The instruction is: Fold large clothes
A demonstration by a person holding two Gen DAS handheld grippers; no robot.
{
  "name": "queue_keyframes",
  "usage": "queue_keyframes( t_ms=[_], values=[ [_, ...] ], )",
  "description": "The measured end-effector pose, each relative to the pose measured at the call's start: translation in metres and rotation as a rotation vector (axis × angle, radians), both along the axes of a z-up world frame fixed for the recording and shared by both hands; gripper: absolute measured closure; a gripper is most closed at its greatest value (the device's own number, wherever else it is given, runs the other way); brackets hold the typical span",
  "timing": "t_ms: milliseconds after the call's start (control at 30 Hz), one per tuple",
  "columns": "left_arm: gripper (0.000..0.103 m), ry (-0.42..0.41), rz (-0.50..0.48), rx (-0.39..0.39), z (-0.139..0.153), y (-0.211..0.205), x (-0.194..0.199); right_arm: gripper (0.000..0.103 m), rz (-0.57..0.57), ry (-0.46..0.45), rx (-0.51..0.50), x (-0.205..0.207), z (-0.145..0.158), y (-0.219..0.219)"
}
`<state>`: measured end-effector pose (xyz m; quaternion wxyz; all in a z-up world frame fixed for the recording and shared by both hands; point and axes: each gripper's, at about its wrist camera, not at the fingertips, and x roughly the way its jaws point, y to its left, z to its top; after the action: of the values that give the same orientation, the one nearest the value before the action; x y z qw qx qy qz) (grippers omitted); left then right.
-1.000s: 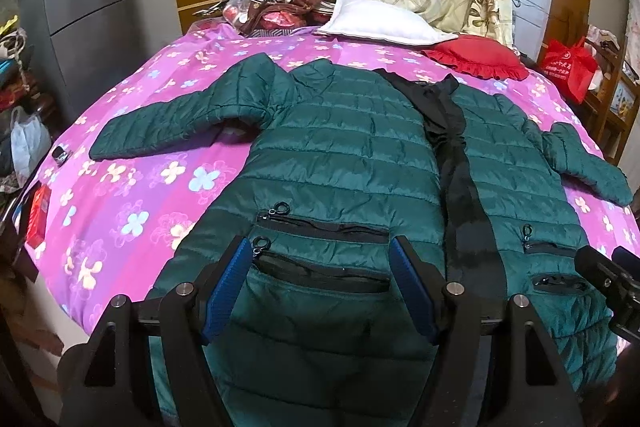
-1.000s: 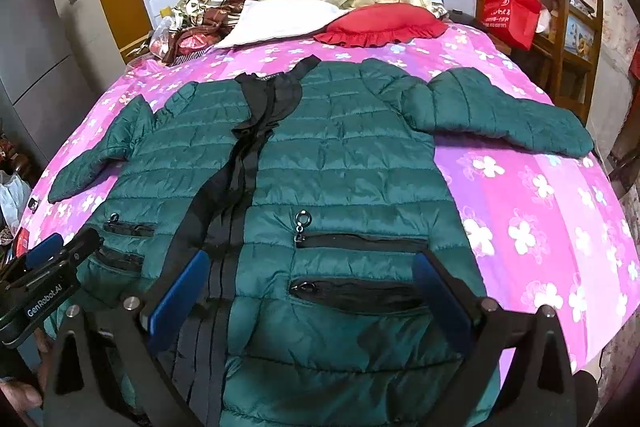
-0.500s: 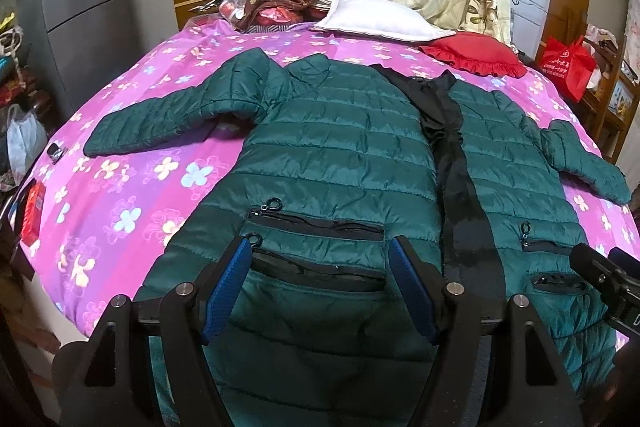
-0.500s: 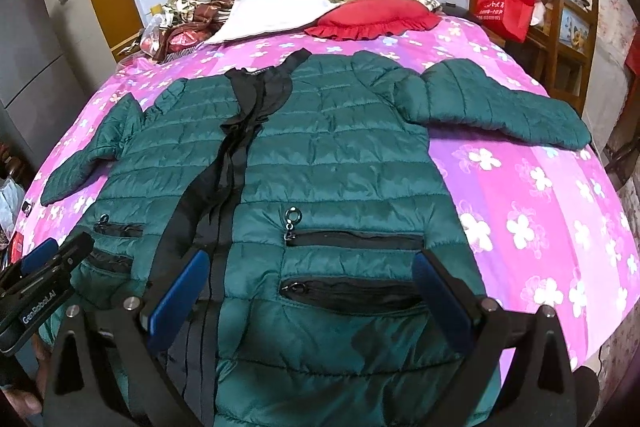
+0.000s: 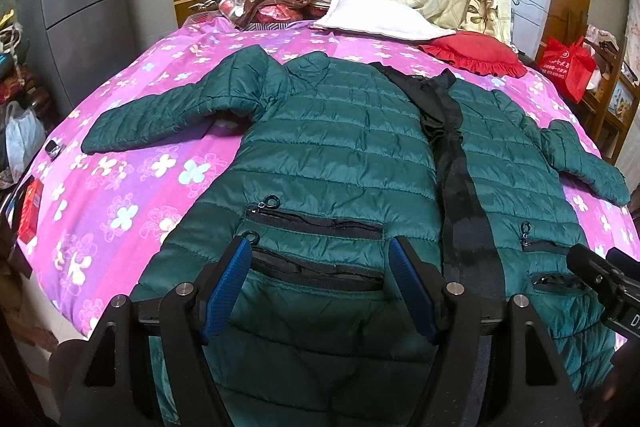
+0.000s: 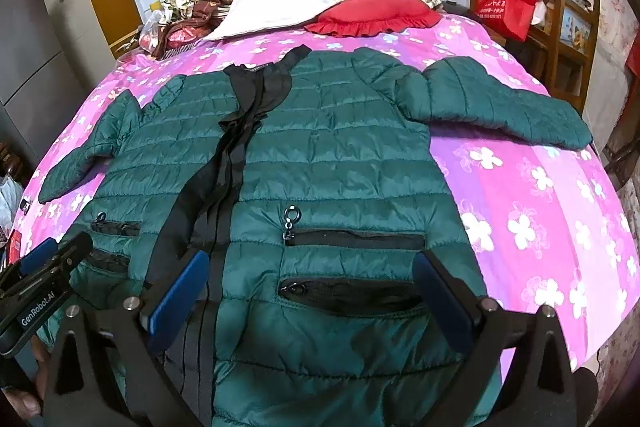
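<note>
Broadly, a dark green quilted puffer jacket [image 5: 344, 147] lies front-up across the bed [image 5: 132, 195], sleeves spread toward both side edges, hem at the near edge. Above its pockets the left gripper [image 5: 320, 269] and right gripper [image 6: 308, 281] hover, fingers [image 5: 228, 287] spread wide, holding nothing.

Dark green quilted jacket [image 5: 344, 155], front up, flat on bed, sleeves spread, black zipper placket closed
</note>
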<state>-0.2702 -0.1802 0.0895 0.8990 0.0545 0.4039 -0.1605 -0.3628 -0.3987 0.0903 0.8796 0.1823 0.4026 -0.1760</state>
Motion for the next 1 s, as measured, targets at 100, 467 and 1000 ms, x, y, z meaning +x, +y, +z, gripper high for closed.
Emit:
queue_keyframes(
  t_ms=[100,467,1000],
  values=[
    [0.052,0.003,-0.002,0.0,0.0,-0.001,0.0,0.0,0.005,-0.008,-0.006,0.001,0.0,0.0],
    [0.052,0.019,0.007,-0.006,-0.003,-0.006,-0.001,0.0,0.007,0.001,-0.004,0.002,0.0,0.001],
    [0.052,0.001,0.012,-0.008,0.002,0.001,0.009,0.0,0.012,0.012,-0.042,0.009,0.004,-0.002]
  ],
)
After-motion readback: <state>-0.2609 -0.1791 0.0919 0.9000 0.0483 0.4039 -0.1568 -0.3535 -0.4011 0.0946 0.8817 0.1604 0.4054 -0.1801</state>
